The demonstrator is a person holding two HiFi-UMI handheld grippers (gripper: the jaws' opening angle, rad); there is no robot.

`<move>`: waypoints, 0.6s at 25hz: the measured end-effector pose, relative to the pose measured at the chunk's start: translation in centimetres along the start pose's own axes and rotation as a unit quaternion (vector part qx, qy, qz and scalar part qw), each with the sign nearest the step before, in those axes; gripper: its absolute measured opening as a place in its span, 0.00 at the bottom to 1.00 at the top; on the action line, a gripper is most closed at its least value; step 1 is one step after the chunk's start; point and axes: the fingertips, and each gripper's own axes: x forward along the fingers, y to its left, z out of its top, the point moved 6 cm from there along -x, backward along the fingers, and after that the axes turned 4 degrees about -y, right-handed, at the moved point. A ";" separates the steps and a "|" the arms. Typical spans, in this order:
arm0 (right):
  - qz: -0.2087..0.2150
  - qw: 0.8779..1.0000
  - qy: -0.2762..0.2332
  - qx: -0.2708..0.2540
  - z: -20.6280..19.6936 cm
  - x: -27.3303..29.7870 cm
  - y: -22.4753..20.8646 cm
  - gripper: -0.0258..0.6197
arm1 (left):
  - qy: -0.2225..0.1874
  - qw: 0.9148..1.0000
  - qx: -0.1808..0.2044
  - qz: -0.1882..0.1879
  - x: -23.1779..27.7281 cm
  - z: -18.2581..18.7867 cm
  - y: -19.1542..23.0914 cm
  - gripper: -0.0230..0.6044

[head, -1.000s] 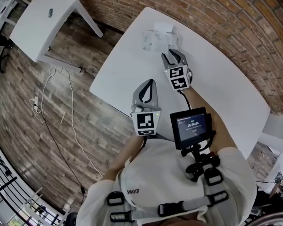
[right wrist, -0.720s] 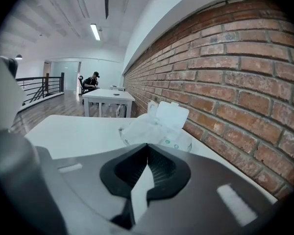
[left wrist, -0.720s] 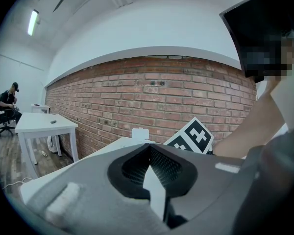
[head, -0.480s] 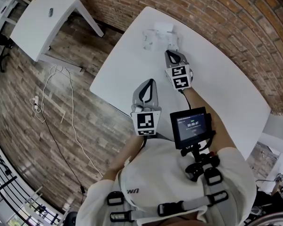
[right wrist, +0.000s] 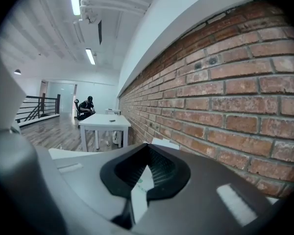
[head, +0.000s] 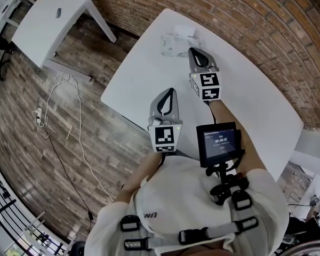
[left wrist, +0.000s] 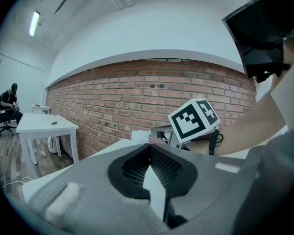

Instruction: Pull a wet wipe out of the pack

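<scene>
Two tongs shut | right tongs [head: 196,51] just closed at the pack [head: 175,39] and lifts | left tongs [head: 169,92] empty above counter [head: 250,95] | wipe caught? too small to see | pull seems begun

Plain white across the rectangular worktop [head: 149,73] and the small soft wipe pack [head: 173,42]. Matt grey on the left gripper [head: 170,91] and right gripper [head: 194,51], black ribbed pads [left wrist: 161,165] inside, black-and-white square markers on each cube [head: 208,86]. Red-brown brick with pale mortar lines on the wall [head: 245,15]; grey-brown wood planks on the floor [head: 37,143]. White again on the person's shirt [head: 186,207], crossed by grey straps [head: 224,231] with black buckles [head: 129,225].
</scene>
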 end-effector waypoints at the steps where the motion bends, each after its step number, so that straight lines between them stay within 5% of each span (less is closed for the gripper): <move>1: -0.002 1.000 -0.007 0.001 0.5 0.0 -0.1 0.05 | -0.001 1.000 0.000 0.000 0.0 0.0 0.0 0.04; 15: -0.015 0.996 -0.089 -0.009 7.3 -1.4 -0.7 0.05 | -0.012 1.000 -0.001 -0.003 -0.5 0.9 -0.6 0.04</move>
